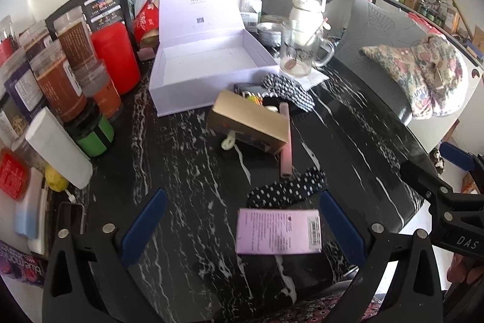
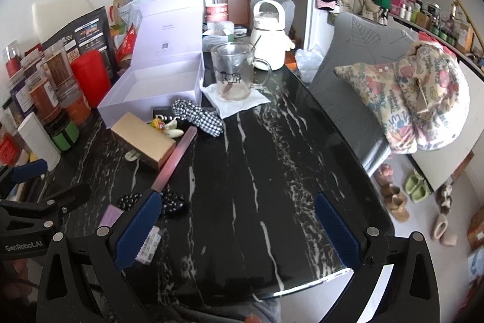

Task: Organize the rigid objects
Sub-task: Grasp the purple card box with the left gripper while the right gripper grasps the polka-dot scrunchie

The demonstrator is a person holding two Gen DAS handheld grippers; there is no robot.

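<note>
On the black marbled bench [image 1: 187, 171] an open white gift box [image 1: 208, 71] stands empty behind a tilted gold carton [image 1: 251, 118] and a lilac printed carton [image 1: 278, 230], which lies between the wide-spread left tongs [image 1: 242, 229], while the right tongs [image 2: 236, 229] gape over bare stone, partly hiding it

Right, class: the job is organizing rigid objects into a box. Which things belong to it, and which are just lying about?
Job: open white box, gold box, lilac box, pink stick.
Lying about: glass mug, jars, spotted cloth, white kettle.

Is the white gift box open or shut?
Open: the white gift box has its lid raised behind it, showing a bare inside.
</note>
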